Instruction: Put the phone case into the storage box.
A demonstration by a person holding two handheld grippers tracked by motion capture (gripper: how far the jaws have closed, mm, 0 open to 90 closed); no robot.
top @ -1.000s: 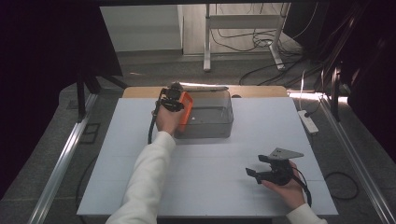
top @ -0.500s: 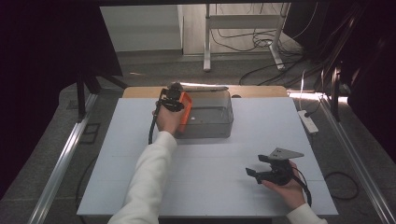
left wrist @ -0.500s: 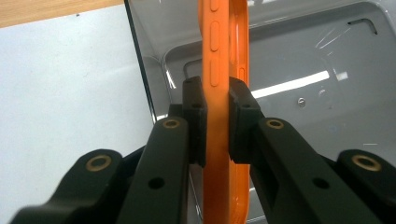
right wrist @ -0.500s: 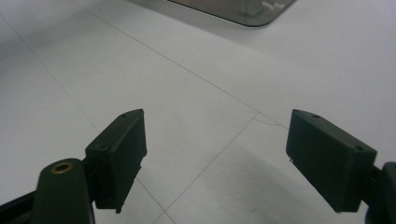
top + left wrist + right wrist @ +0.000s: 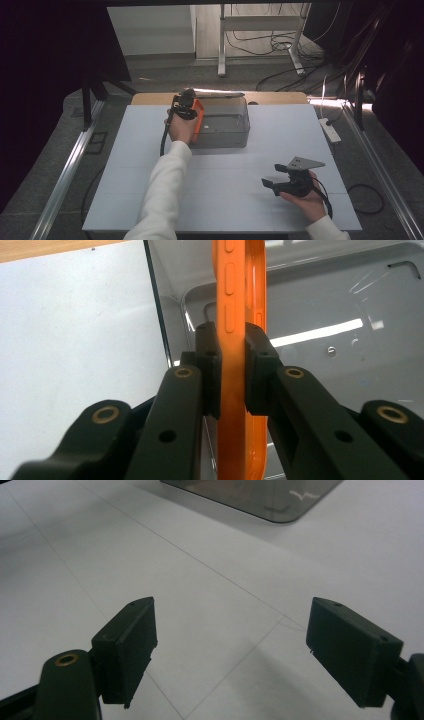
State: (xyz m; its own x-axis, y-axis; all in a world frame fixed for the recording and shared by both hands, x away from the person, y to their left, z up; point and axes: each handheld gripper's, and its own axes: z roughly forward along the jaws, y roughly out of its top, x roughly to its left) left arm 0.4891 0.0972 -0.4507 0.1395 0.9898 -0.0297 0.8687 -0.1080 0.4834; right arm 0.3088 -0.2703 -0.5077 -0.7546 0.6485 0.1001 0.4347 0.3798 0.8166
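Held thing: a flat orange plastic phone case (image 5: 239, 340) with moulded side buttons along its edge, seen edge-on in the left gripper view.
Long axis: in the left gripper view the case runs straight up and away between the jaws, in line with the gripper's own length; its thin edge faces the camera.
Direction: in the high view the orange case (image 5: 198, 120) stands on edge, its far end toward the back of the table and its broad faces turned to the sides.
Case and gripper: the left gripper (image 5: 231, 371) has the case between its two black pads, one pad pressed on each broad face, with case showing both beyond the pads and back toward the camera.
Left gripper state: closed down to the thickness of the case and gripping it.
Place of case: at the left end of a clear grey plastic box (image 5: 225, 125), above its interior; whether it touches the bottom I cannot tell.
Box: sits at the far middle of the white table (image 5: 125, 200).
Right gripper: the right gripper (image 5: 230, 650) has its jaws spread wide with nothing between them, above bare table at the near right (image 5: 282, 177), well apart from the box.
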